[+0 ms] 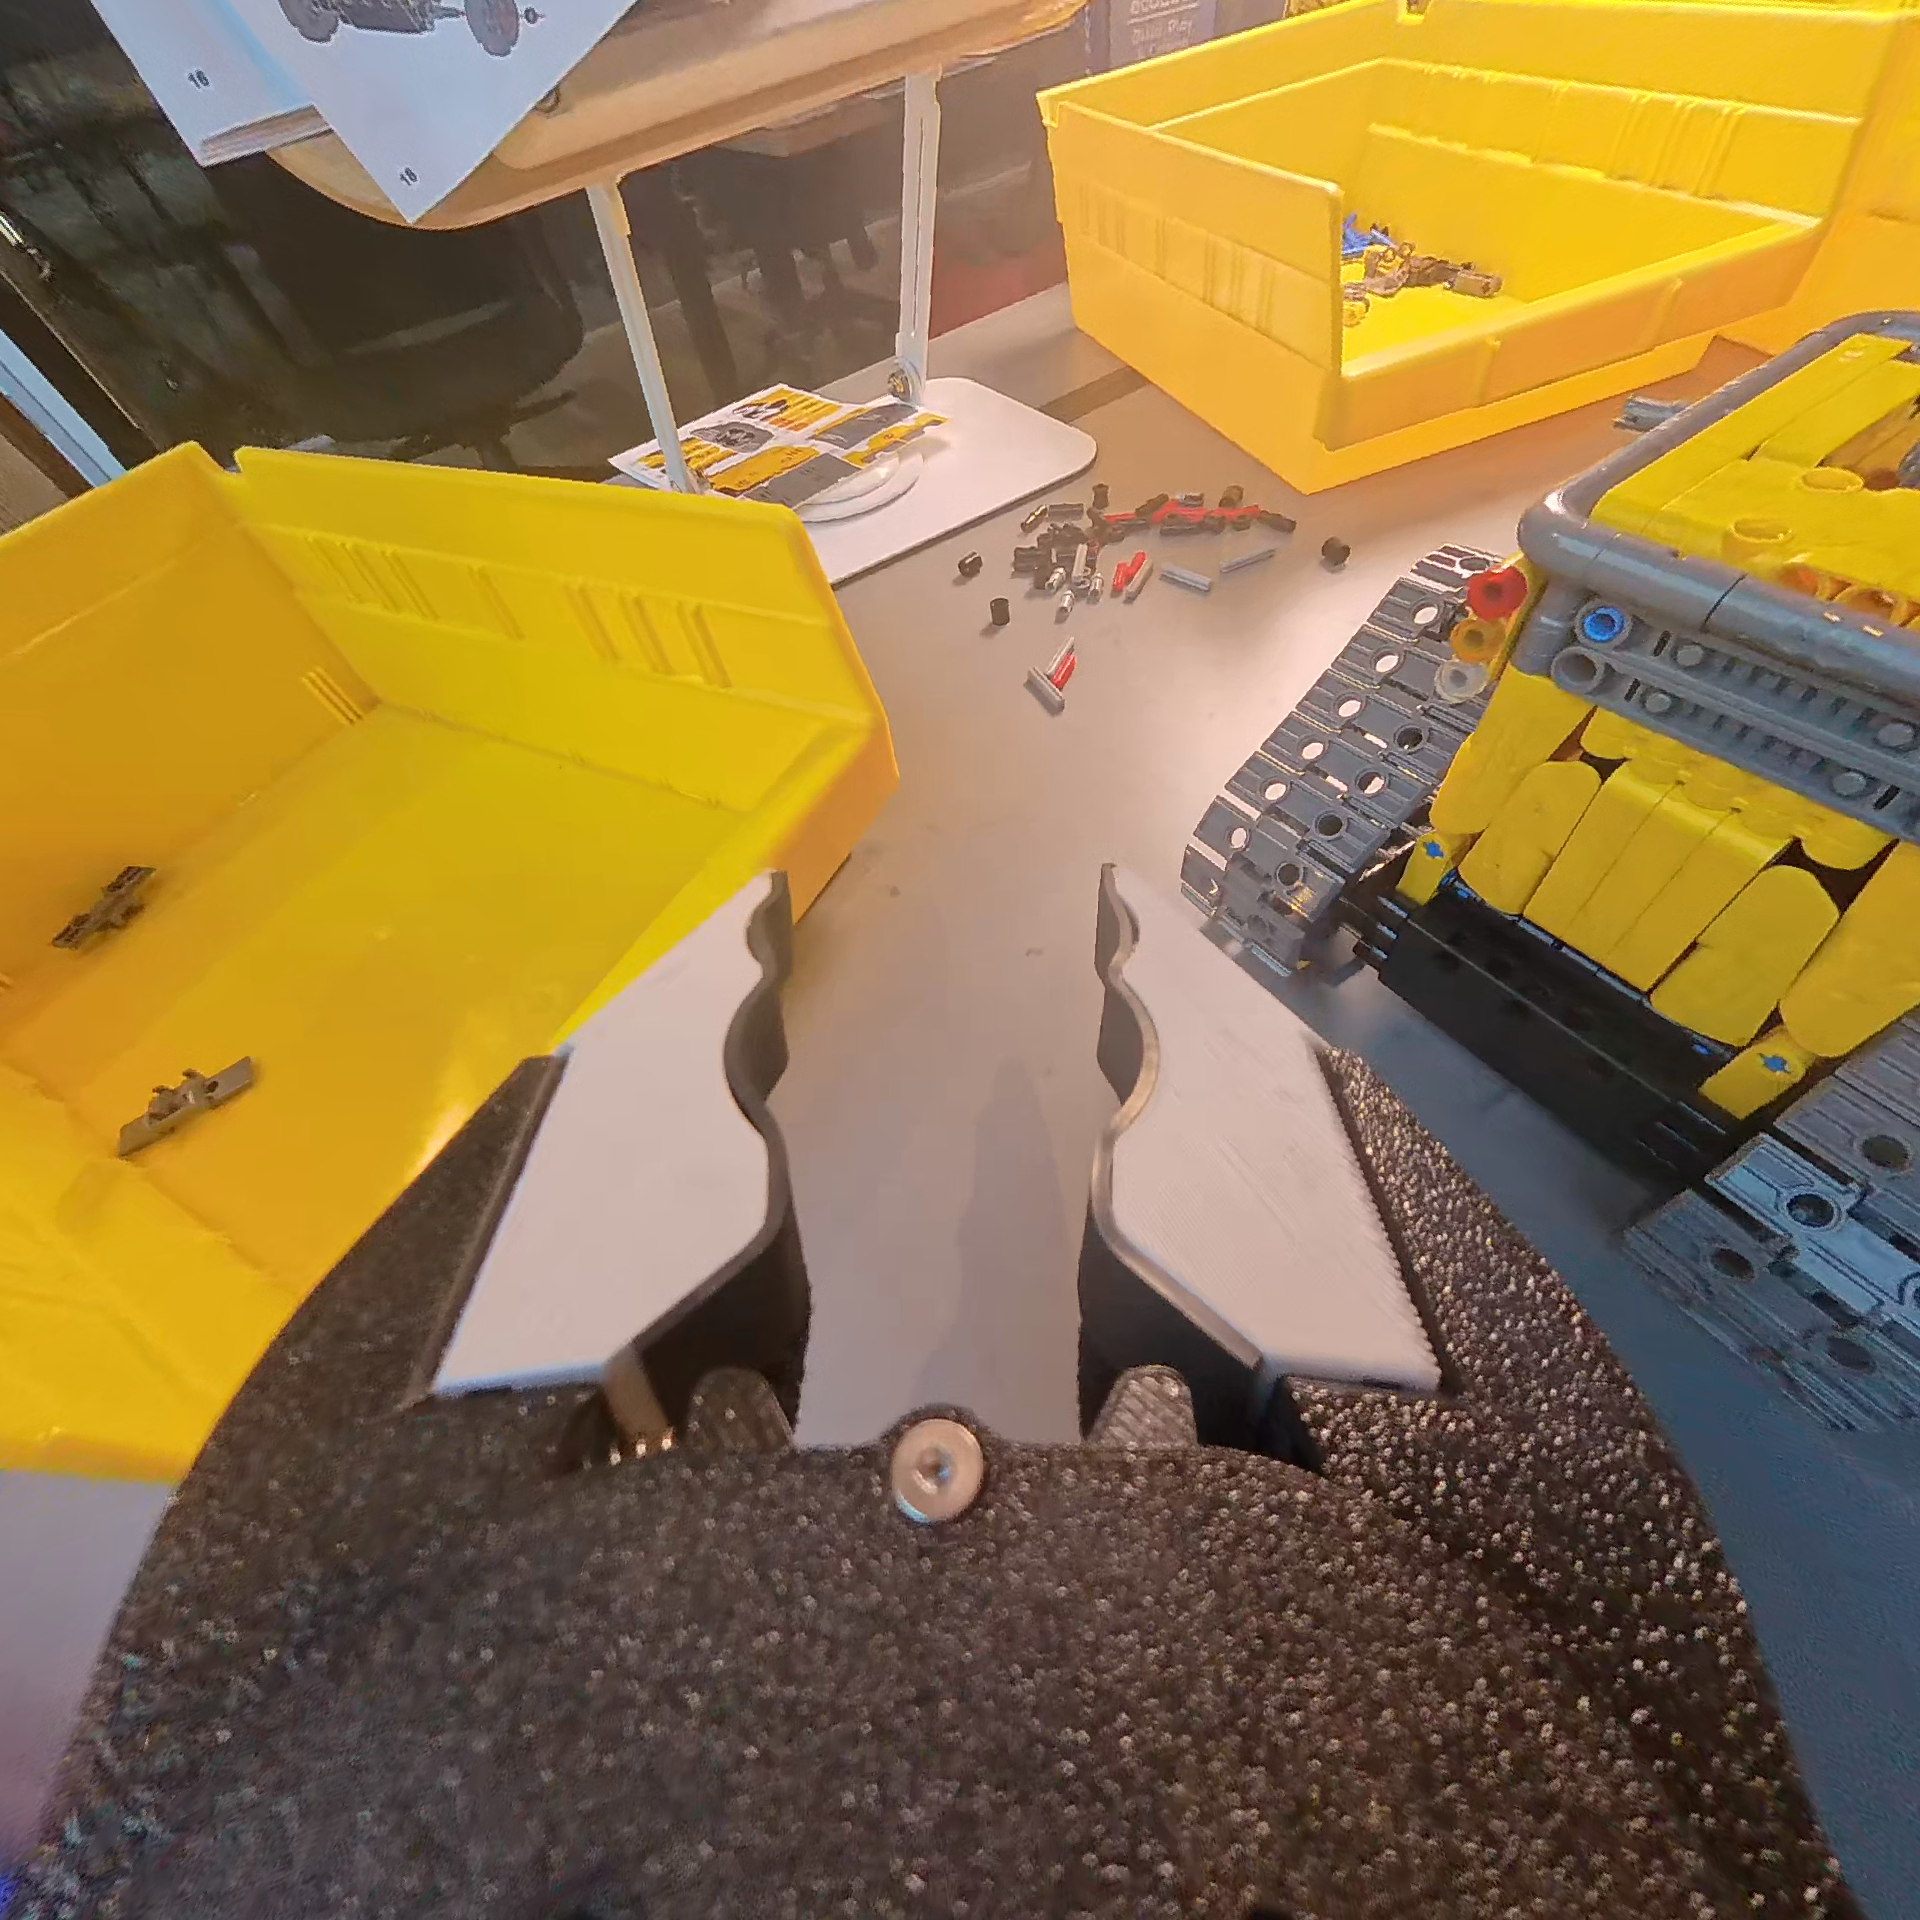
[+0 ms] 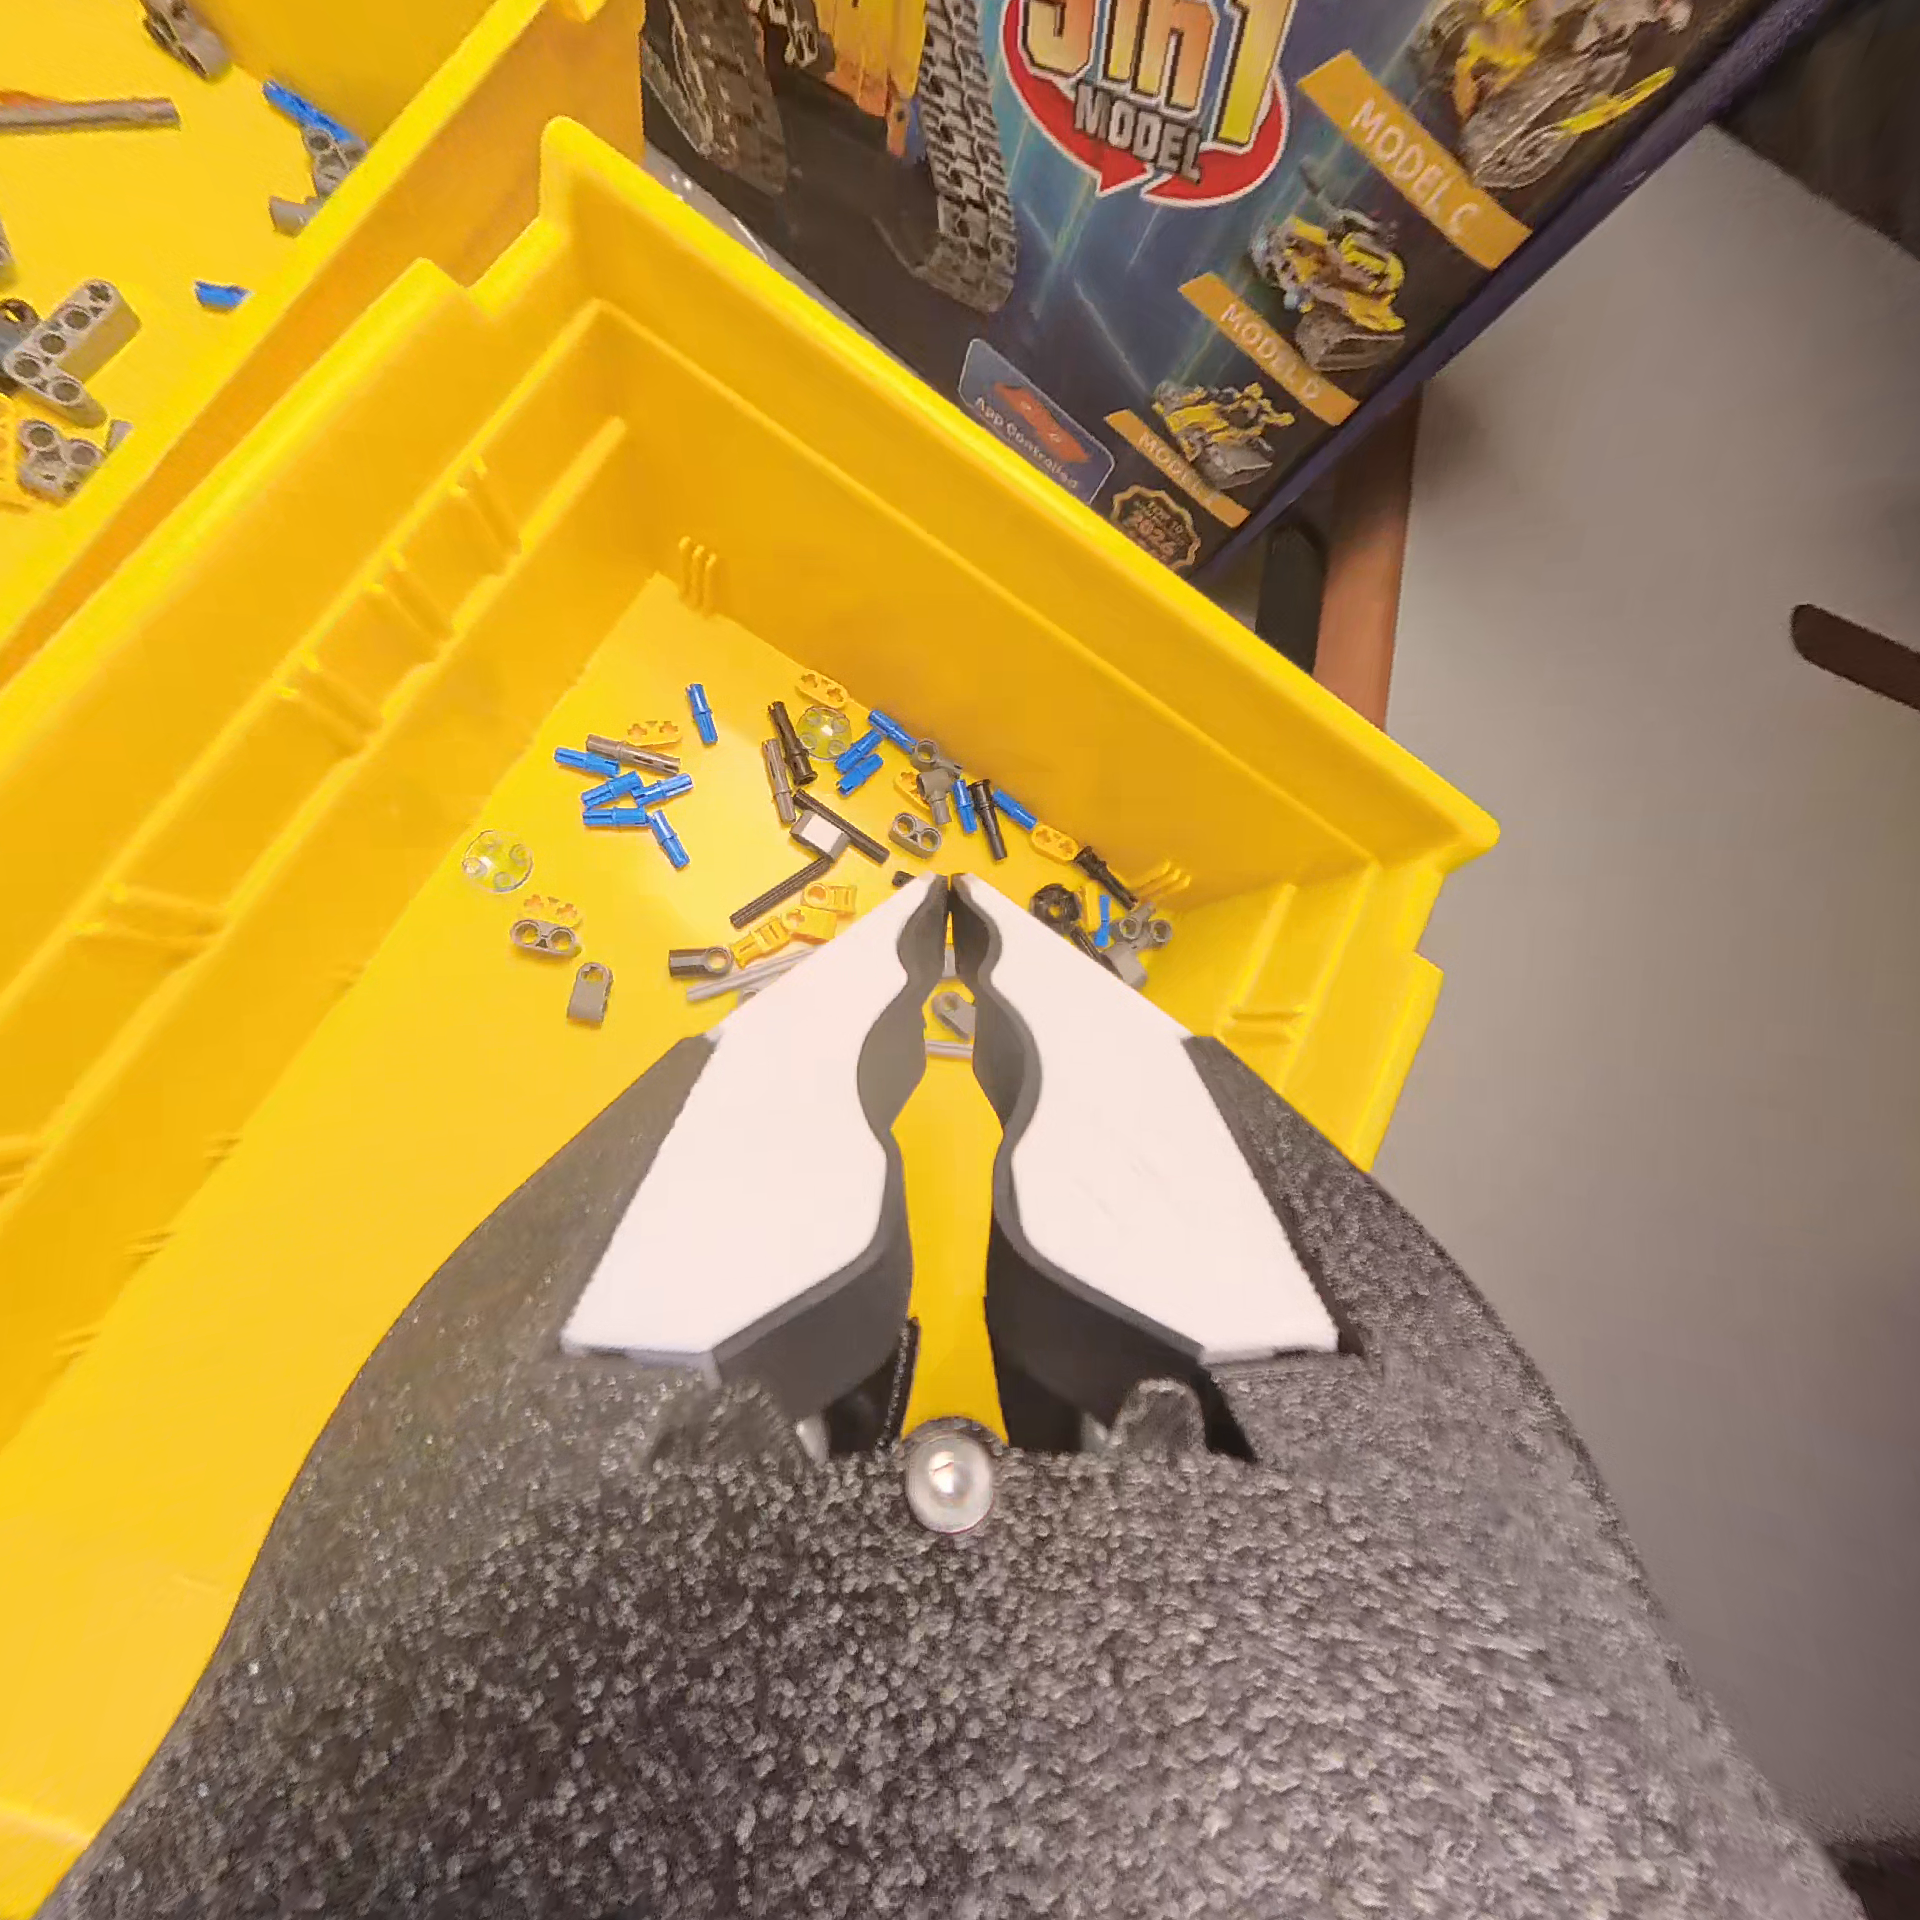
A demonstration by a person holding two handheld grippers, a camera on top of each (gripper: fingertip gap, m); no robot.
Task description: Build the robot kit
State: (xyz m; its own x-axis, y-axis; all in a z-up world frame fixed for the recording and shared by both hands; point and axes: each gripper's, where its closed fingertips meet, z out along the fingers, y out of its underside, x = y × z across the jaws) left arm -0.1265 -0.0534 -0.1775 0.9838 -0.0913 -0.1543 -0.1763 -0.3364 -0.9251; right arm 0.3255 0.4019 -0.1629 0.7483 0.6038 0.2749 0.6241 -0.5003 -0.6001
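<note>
My left gripper (image 1: 940, 883) is open and empty, low over the grey table (image 1: 935, 1039). It sits between a yellow bin (image 1: 416, 644) on its left and a yellow and grey tracked brick model (image 1: 1714, 727) on its right. Two small grey parts (image 1: 187, 1107) lie in that bin. My right gripper (image 2: 948, 883) is shut, its tips together down inside another yellow bin (image 2: 1039, 644), among several small parts. These include blue pins (image 2: 623, 795), a black axle (image 2: 779, 894) and a grey connector (image 2: 951, 1008) lying below the fingers. I cannot see any part pinched at the tips.
A heap of small black, red and grey parts (image 1: 1122, 551) lies on the table ahead. Behind it are a white stand base (image 1: 987, 457) with a sticker sheet (image 1: 790, 447), and a larger yellow bin (image 1: 1195, 239). The model's box (image 2: 1143, 260) stands behind the right bin. A further bin (image 2: 104, 208) holds grey beams. The grippers' ends are close to 65 cm from one another. The black axle (image 2: 779, 894) lies around 8 cm away from my right fingertips.
</note>
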